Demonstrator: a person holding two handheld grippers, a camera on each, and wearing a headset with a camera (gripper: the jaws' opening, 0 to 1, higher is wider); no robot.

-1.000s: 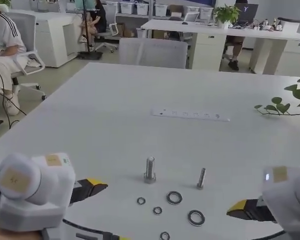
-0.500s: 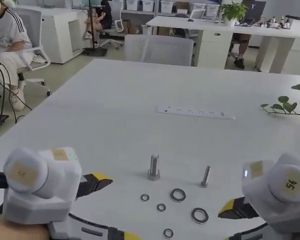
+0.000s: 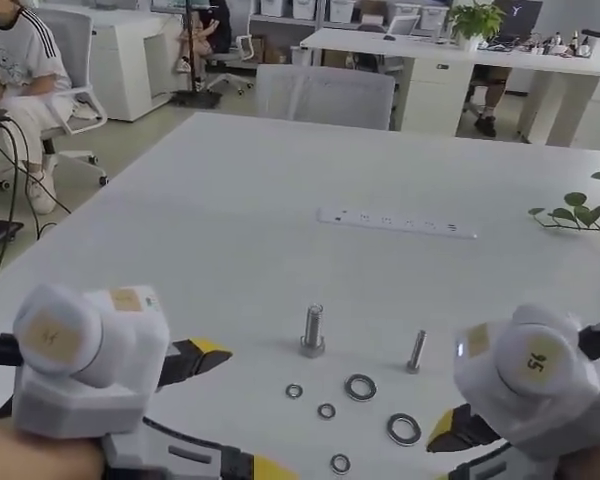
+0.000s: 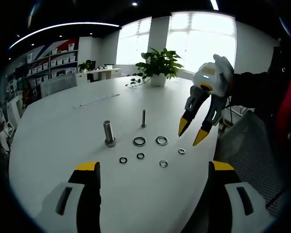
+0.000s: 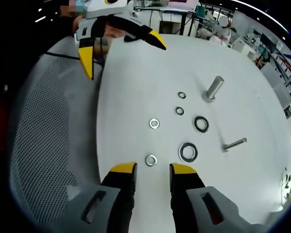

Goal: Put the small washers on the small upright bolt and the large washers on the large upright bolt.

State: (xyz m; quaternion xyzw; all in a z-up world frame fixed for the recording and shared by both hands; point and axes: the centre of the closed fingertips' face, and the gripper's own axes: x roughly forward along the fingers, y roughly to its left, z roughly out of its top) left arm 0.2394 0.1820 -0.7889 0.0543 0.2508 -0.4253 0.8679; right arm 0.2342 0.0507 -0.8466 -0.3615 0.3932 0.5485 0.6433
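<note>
1. The right gripper [image 5: 153, 168] is hovering over the near part of the table [image 5: 131, 97]. Its jaws are parted by a narrow gap and are pinching nothing.
2. The nearest small washer [image 5: 151, 159] is lying flat just ahead of its jaw tips, in line with the gap. Whether a tip is touching it, I cannot tell.
3. The left gripper [image 4: 154, 167] is facing the scatter from the other side, further back, with jaws spread wide and empty.
4. The next small washer [image 5: 154, 123] and the darker small washers [image 5: 179, 110] are lying beyond the nearest one.
5. The near large washer [image 5: 188, 152] and the far large washer [image 5: 201, 124] are lying flat between the small ones and the bolts.
6. The small bolt [image 5: 234, 144] is standing head-down on the right gripper's side. The large bolt [image 5: 212, 90] is standing nearer the left gripper. Both shanks are bare.
7. Judgement: the right gripper is much the closer to the nearest small washer, so this pick looks like its job.
8. The washer is flat and round, so there is no long axis to line up with. The jaws would be pinching across its rim, then carrying it level towards the small bolt's vertical shank.
</note>
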